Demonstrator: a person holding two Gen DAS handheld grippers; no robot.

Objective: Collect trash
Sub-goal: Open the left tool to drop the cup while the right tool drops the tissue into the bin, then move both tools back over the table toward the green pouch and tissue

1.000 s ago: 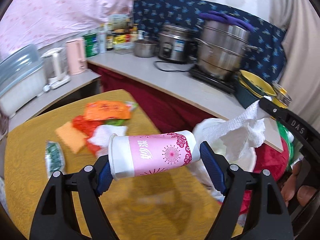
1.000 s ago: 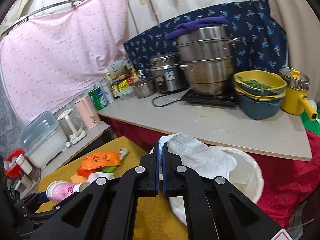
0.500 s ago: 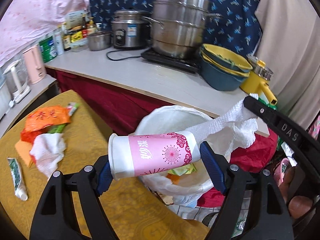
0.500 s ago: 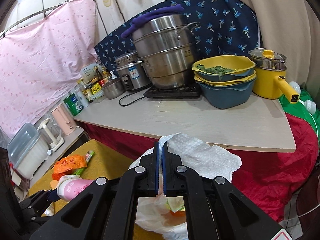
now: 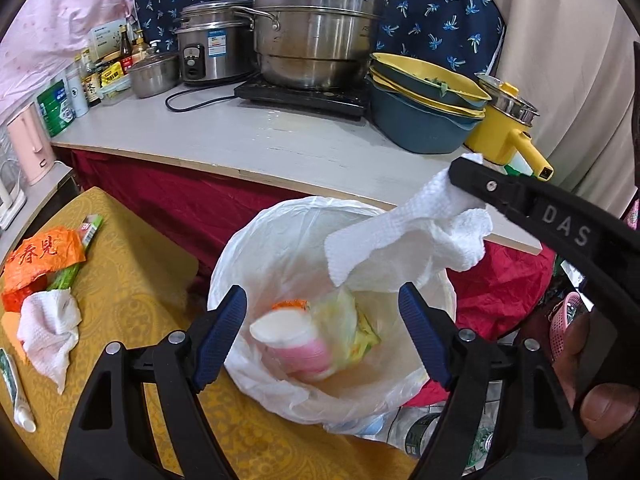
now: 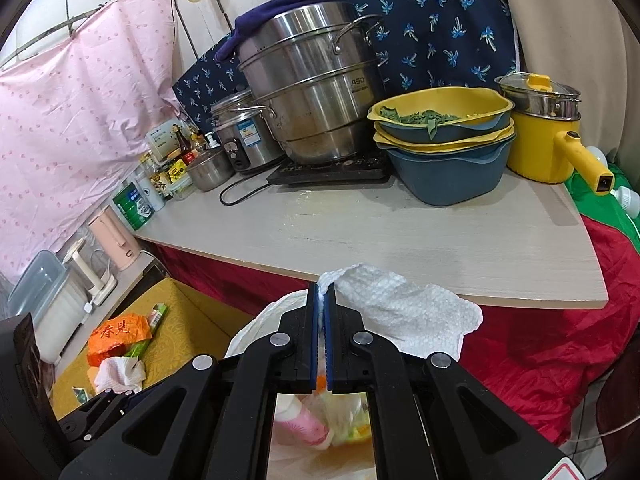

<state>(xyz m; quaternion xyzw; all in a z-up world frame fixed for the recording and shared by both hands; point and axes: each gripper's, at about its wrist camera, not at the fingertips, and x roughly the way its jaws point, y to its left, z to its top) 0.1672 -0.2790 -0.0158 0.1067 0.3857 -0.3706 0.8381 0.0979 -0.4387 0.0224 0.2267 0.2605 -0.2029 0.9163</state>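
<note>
A white-lined trash bag gapes open beside the yellow table. Inside it a pink paper cup lies tilted on green and orange scraps; the right wrist view shows that cup low in the bag too. My left gripper hovers open over the bag's mouth with nothing between its blue pads. My right gripper is shut on a white paper towel, which hangs over the bag's far rim. On the table lie an orange wrapper, a crumpled tissue and a small tube.
Behind the bag runs a grey counter draped in red cloth, with a steel steamer, a rice cooker, stacked basins and a yellow pot. A person's fingers show at the right.
The pink cup left my left gripper and now lies in the bag. Both grippers swung right from the table and sank toward the bag; the right one still holds the towel.
</note>
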